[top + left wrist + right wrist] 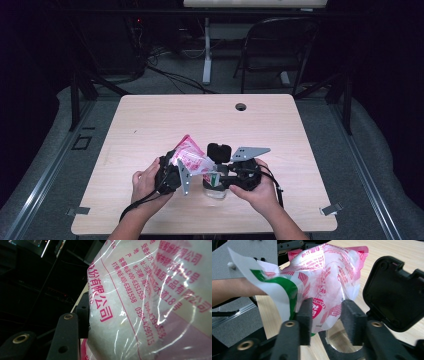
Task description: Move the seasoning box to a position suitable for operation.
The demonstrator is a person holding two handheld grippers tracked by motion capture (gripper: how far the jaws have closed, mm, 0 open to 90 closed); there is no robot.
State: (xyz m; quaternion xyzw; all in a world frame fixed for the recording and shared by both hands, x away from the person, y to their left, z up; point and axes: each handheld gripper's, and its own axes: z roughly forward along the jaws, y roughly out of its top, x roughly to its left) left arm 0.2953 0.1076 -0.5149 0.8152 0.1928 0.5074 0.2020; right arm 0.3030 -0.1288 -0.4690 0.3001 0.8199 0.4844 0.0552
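Observation:
A clear plastic bag [190,157] with pink print, full of white grains, is held above the table. My left gripper [176,167] is shut on it; one pad [83,315] presses into the bag [150,302], and the other jaw is hidden behind it. My right gripper [326,320] comes from the right, both pads against the bag's narrow lower end [324,312]. A white and green flap [274,287] of film sticks out to the left. Under that end stands a clear jar [339,340], its black flip lid [394,292] swung open.
The wooden table [150,120] has a cable hole [241,106] at the back. The jar [215,192] sits near the front edge between the person's hands. A dark chair [280,45] and a desk leg stand beyond the table.

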